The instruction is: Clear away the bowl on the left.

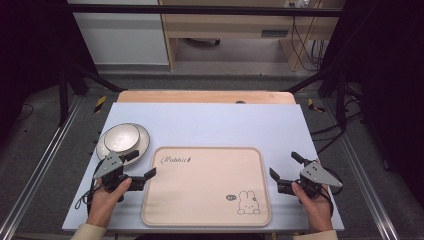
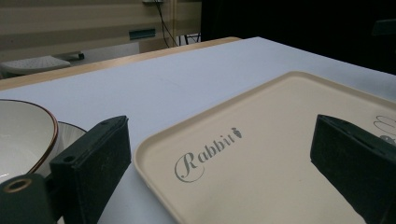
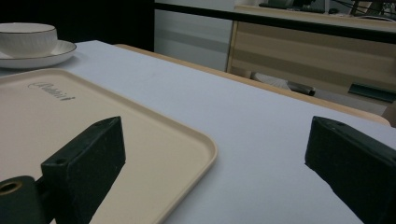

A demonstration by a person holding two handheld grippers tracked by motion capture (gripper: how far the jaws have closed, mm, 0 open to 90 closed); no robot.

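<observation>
A beige tray (image 1: pixel 200 192) printed with "Rabbit" and a rabbit drawing lies in the middle of the pale blue table; its corner (image 2: pixel 154 149) and its near edge (image 3: pixel 196 154) sit between each gripper's jaws. A white bowl (image 1: pixel 121 137) rests on a white plate (image 1: pixel 142 142) at the tray's upper left. My left gripper (image 1: pixel 141 164) stands open at the tray's left edge, just below the plate. My right gripper (image 1: pixel 285 165) stands open at the tray's right edge. Both hold nothing.
The bowl (image 2: pixel 21 135) and plate (image 2: pixel 70 133) lie close beside the left jaw. The bowl (image 3: pixel 28 39) on its plate (image 3: pixel 42 55) is far off across the tray. A wooden strip (image 1: pixel 205 96) borders the table's far edge, with furniture and cables beyond.
</observation>
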